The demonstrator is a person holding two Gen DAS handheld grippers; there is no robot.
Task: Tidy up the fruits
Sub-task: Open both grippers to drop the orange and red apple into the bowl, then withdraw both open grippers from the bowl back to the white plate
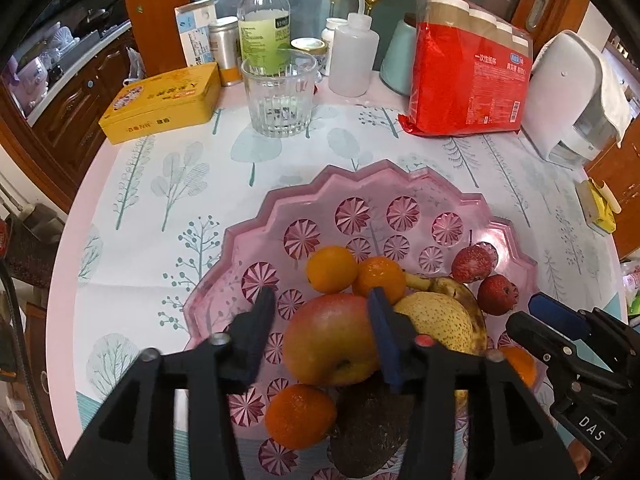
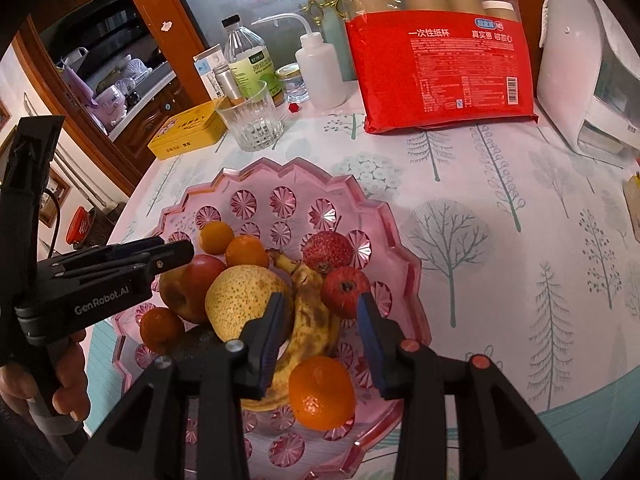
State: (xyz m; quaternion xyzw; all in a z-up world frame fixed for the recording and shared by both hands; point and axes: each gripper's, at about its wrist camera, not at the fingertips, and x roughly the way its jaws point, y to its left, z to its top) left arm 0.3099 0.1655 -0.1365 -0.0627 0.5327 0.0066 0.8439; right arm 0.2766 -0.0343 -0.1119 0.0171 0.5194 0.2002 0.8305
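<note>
Left gripper (image 1: pixel 320 320) stands apart around the apple (image 1: pixel 330 340); right gripper (image 2: pixel 320 320) apart over the banana (image 2: pixel 310 312). Apple judged firm, smooth, moderately heavy: grip at widest girth.

Your open room lies on the surface (image 2: pixel 520 280) right of the pink tray (image 2: pixel 404 256) — bare cloth up to the red cup pack (image 2: pixel 440 64) and white appliance (image 2: pixel 580 80). Left of the tray, bare cloth (image 1: pixel 160 220) too. Behind it, the glass (image 1: pixel 280 96), yellow tin (image 1: pixel 164 100) and bottles (image 1: pixel 264 20) block the far edge — tightly packed.
</note>
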